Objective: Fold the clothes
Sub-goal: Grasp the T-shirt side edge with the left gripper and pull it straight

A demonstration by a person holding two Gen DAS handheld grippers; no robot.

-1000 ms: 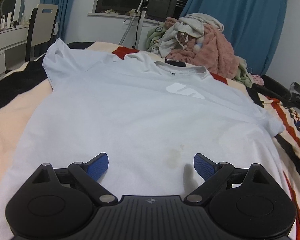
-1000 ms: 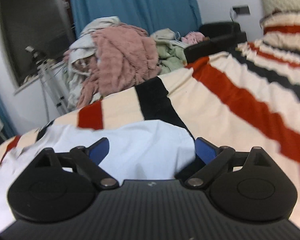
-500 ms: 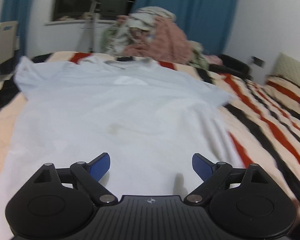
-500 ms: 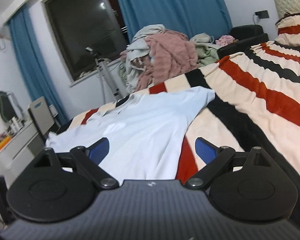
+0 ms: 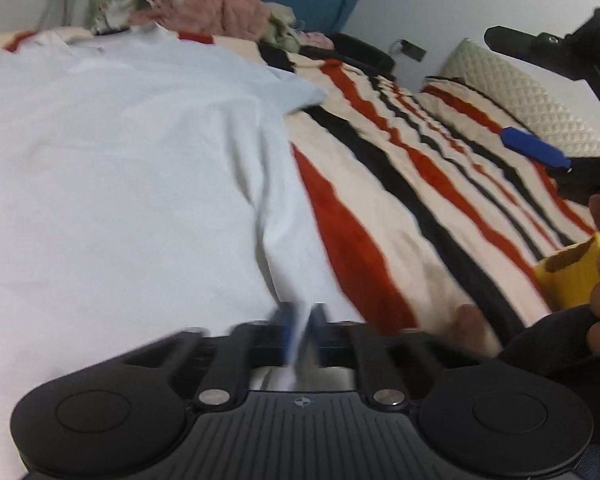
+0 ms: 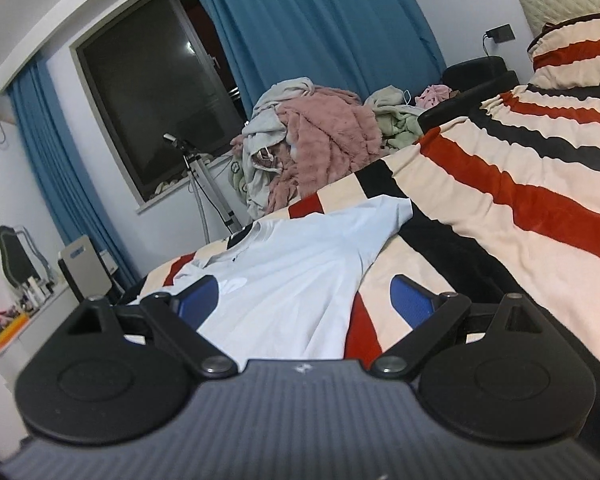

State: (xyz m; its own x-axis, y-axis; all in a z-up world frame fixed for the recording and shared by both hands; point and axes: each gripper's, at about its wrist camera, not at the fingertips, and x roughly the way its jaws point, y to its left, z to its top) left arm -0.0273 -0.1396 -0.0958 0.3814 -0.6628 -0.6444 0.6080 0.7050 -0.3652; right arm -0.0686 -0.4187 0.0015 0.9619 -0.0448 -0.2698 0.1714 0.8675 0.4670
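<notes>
Lying flat on striped bed (image 5: pixel 384 200): pale blue T-shirt (image 5: pixel 120 184), hem edge pinched in just-closed left gripper (image 5: pixel 300 330) jaws; right gripper (image 6: pixel 304 300) jaws spread wide, nothing held.

Motion blurs left claw (image 5: pixel 300 330) pads and hem.

Honestly nothing was readable; the t-shirt (image 6: pixel 300 280) had a white chest logo (image 6: pixel 236 285), but no letters could be made out.
</notes>
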